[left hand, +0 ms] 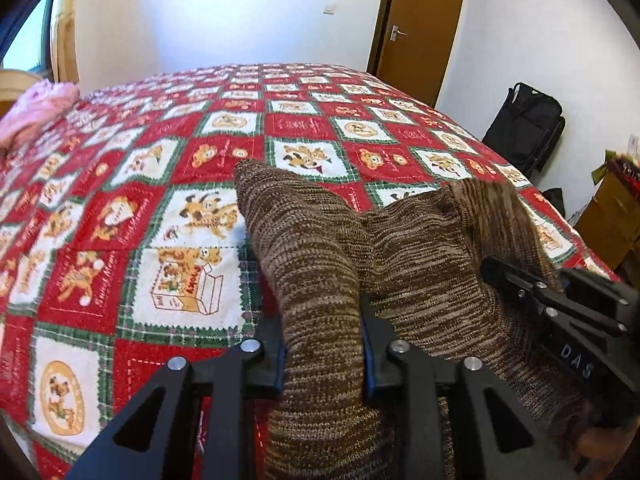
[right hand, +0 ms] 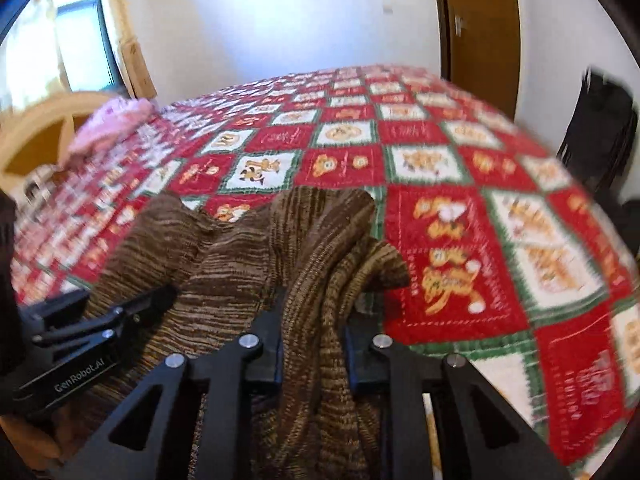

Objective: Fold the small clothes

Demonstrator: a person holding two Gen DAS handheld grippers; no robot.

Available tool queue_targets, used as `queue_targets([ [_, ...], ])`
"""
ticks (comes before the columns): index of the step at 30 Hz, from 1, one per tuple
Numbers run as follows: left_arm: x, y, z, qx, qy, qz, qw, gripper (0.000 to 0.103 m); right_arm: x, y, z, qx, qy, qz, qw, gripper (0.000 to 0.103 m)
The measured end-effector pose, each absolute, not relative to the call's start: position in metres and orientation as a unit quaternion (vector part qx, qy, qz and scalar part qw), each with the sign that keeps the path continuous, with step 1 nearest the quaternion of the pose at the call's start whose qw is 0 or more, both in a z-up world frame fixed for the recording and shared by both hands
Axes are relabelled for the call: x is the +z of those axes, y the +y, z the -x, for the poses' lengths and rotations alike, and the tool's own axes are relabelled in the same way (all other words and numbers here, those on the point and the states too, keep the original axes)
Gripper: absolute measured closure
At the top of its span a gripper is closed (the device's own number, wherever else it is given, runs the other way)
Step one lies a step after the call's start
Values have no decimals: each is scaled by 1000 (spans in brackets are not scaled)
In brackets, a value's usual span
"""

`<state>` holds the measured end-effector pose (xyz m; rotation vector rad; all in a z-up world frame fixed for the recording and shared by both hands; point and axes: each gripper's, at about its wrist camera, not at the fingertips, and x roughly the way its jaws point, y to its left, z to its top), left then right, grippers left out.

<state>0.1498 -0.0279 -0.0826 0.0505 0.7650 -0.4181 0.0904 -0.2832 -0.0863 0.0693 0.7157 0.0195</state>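
The brown striped knit sweater [left hand: 420, 248] lay rumpled on the bed [left hand: 120, 240]; the left claw [left hand: 324, 344] and right claw [right hand: 314, 344] each pinched a bunched fold.

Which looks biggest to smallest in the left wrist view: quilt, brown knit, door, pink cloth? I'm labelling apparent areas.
1. Quilt
2. Brown knit, though being right at the camera inflates it
3. Door
4. Pink cloth, cut off at the picture's edge
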Motion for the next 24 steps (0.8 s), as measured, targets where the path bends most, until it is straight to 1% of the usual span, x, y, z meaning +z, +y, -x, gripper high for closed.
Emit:
queue_targets([
  [2,-77,-25,-143,-206,358,-16,910,78,-76,-268,-80,-10,330,8,944,80],
  [4,-70,-18,-138,-209,349,2,914,78,-67,-261,-68,-16,312,20,950,80],
  [7,-59,-11,-128,-207,336,19,919,78,-57,-253,-51,-27,291,22,956,80],
  [12,-40,-14,-109,-200,314,-10,928,78,-46,-246,-37,-43,268,10,962,80],
  [18,-26,-4,-97,-201,310,18,929,78,-29,-241,-16,-55,239,-12,969,80],
  [24,-13,7,-76,-203,293,28,934,78,-10,-226,6,-62,208,5,976,80],
])
